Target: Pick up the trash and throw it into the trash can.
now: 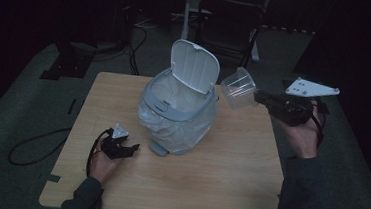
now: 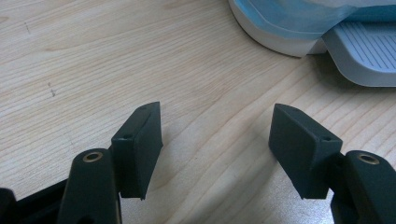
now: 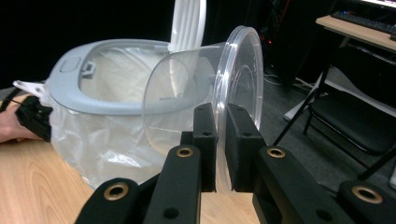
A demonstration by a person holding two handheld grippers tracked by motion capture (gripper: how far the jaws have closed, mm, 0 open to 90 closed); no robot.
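The right tongs are held above the right edge of the tabletop, toward its far corner. Their jaws are almost closed and pinch the rim of a clear plastic cup. In the right gripper view the thin rim of the cup sits between the two black jaws, and the cup lies on its side, with its bottom pointing to the bin. The cup is in the air, just beside the upper right side of the bin and higher than its grey ring; I cannot tell if it touches the bin.

The small pedal bin stands near the middle of the tabletop, a little toward the far edge. Its white lid is raised and stands upright at the back. A thin plastic bag lines the bin and hangs over its sides under the grey ring. The pedal points toward the near edge.

The left tongs rest low over the tabletop near its left edge, close to the pedal side of the bin. In the left gripper view their jaws are wide apart and hold nothing; between them is bare wood, and the pedal lies further ahead.
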